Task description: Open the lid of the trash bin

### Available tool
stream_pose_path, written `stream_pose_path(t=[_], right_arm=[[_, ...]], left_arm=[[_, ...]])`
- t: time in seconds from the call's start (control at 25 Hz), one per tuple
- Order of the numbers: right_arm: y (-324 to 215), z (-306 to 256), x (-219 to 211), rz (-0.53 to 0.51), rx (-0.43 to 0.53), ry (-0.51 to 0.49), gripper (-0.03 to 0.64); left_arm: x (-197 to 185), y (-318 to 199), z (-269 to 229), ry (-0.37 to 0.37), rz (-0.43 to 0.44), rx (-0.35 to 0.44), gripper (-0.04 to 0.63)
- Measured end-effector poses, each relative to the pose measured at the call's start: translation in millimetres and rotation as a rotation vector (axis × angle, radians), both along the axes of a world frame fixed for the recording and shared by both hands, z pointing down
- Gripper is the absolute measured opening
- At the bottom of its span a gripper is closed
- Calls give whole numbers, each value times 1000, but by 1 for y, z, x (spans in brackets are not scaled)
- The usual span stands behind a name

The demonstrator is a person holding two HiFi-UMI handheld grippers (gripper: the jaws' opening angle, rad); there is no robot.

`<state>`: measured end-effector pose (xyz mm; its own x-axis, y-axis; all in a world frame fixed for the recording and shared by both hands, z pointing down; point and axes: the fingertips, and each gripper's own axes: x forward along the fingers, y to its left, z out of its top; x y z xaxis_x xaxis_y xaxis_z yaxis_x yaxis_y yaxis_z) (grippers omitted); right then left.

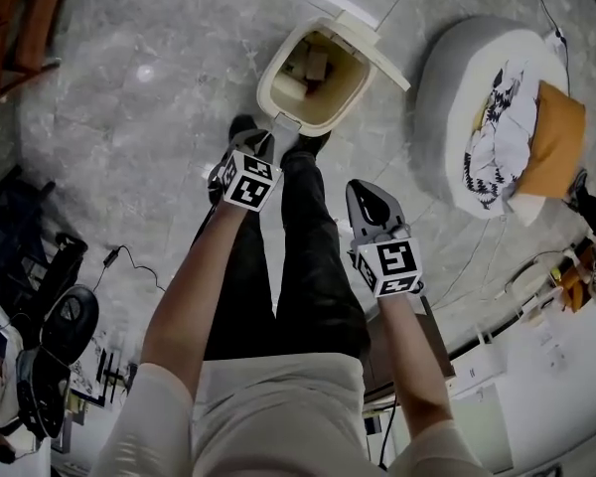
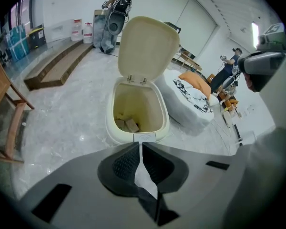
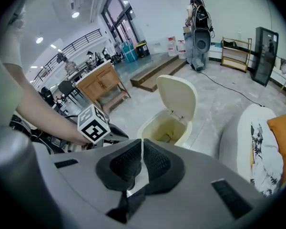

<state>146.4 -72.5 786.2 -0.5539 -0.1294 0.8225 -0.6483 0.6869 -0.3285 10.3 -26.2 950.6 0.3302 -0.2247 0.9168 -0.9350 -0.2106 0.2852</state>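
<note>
The cream trash bin (image 1: 278, 63) (image 2: 110, 128) (image 3: 148, 128) stands on the grey floor with its lid (image 1: 372, 43) (image 2: 147, 46) (image 3: 177, 97) swung up and back. A few scraps lie inside it. My left gripper (image 1: 268, 139) (image 2: 140, 146) hovers just in front of the bin's near rim and pedal tab (image 2: 145, 137), jaws shut, nothing held. My right gripper (image 1: 363, 199) (image 3: 142, 144) sits farther back and right of the bin, jaws also shut and empty. The left gripper's marker cube (image 3: 93, 124) shows in the right gripper view.
A grey round pouffe (image 1: 447, 97) (image 2: 181, 104) (image 3: 238, 132) with patterned cloth and an orange cushion (image 1: 551, 137) sits right of the bin. The person's dark trouser legs (image 1: 308, 246) stand below it. A wooden chair (image 2: 5, 109), wooden steps (image 2: 57, 63), cables and equipment lie around.
</note>
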Motion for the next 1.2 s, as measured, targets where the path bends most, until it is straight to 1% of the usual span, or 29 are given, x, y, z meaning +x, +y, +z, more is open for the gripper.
stream_pose_path(t=[0.16, 0.36, 0.6, 0.76, 0.84, 0.92, 1.08, 1.2], right_arm=[[2, -16, -8, -7, 18, -5, 35], [1, -38, -15, 1, 49, -5, 35], [-2, -65, -17, 28, 94, 10, 35], [2, -86, -18, 35, 125, 27, 35], [3, -97, -21, 32, 145, 33, 35], [2, -108, -23, 46, 154, 30, 35], [-2, -132, -26, 158, 115, -29, 35], [-4, -152, -27, 188, 121, -53, 35]], left_arm=[[-1, 4, -27, 12, 5, 18, 20], [-5, 6, -63, 45, 17, 41, 20], [-18, 8, -115, 53, 70, 87, 20], [-28, 20, -153, 57, 135, 114, 20], [-36, 22, -172, 54, 148, 130, 20], [-44, 18, -193, 60, 141, 145, 20], [-53, 4, -234, 97, 108, 205, 20], [-57, -7, -260, 124, 81, 235, 20]])
